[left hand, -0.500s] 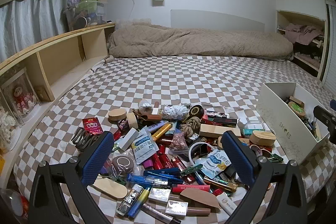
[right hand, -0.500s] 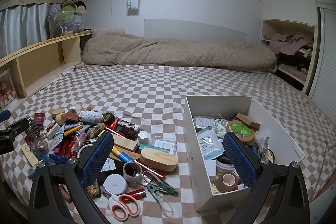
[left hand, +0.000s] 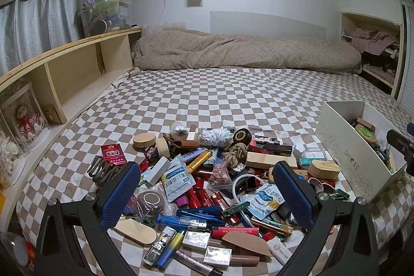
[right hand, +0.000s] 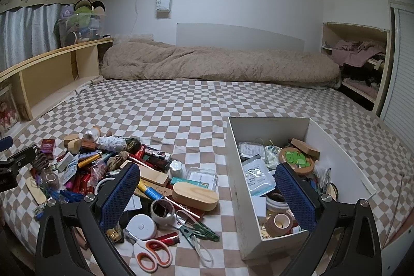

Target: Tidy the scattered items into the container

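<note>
- The left gripper (left hand: pixel 207 194) hangs over the near side of the heap, jaws spread wide with nothing clasped; blue pens (left hand: pixel 191 217) and red tubes (left hand: pixel 204 198) lie below the gap.
- The right gripper (right hand: pixel 207 194) is likewise fully released and empty, its left finger over the heap's right edge, its right finger over the white box (right hand: pixel 240 172).
- Nearest the box's left wall lie orange-handled scissors (right hand: pixel 151 251), a green clip (right hand: pixel 199 230) and a white round tape measure (right hand: pixel 141 225).
- A little farther left of the box sits an oval wooden block (right hand: pixel 195 195), with a clear plastic case (right hand: pixel 203 176) just behind it.
- The main heap of scattered items (left hand: pixel 207 172) spreads well left of the box on the checked bedsheet (left hand: pixel 233 100).
- Inside the box: a roll of tan tape (right hand: pixel 279 223) at the near end, a white sachet (right hand: pixel 257 176) mid-way, a round frog-printed disc (right hand: pixel 296 159) beyond; the rest is too jumbled to name surely.
- Far behind the box, a beige quilt (right hand: pixel 220 66) lies across the bed.
</note>
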The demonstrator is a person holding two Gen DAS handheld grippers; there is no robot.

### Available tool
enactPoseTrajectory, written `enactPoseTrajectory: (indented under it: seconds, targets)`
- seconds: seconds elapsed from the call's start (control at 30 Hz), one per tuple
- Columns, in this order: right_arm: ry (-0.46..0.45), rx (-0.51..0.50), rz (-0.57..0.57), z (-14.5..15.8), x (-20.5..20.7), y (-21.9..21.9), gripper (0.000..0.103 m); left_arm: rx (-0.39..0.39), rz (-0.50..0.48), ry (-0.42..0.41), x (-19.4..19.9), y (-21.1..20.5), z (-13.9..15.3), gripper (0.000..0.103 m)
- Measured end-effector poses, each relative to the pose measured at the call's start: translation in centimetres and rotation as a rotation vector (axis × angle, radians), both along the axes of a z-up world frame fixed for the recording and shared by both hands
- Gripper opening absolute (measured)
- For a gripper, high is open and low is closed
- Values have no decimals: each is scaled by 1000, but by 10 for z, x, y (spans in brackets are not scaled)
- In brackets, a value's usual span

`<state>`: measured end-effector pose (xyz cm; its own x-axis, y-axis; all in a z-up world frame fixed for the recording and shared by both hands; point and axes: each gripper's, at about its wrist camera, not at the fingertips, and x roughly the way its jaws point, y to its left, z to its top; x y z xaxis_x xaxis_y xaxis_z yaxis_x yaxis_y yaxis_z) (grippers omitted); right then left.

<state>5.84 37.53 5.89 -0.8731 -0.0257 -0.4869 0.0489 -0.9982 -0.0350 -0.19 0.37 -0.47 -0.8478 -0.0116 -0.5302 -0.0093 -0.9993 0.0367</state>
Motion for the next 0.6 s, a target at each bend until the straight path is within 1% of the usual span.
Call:
enactPoseTrajectory:
  seconds: [0.43,0.53,0.6]
  targets:
    - [-9,-1,-7,-5,-3,2,103,14,4,-21,-3,-5,-6,103]
    - [13,-8,-21,-5,-3,5,103,19,16,-20,-4,-10,-5,103]
    - [38,-32,-37,-5,-3,9,103,22,33,-15,-4,-15,-4,103]
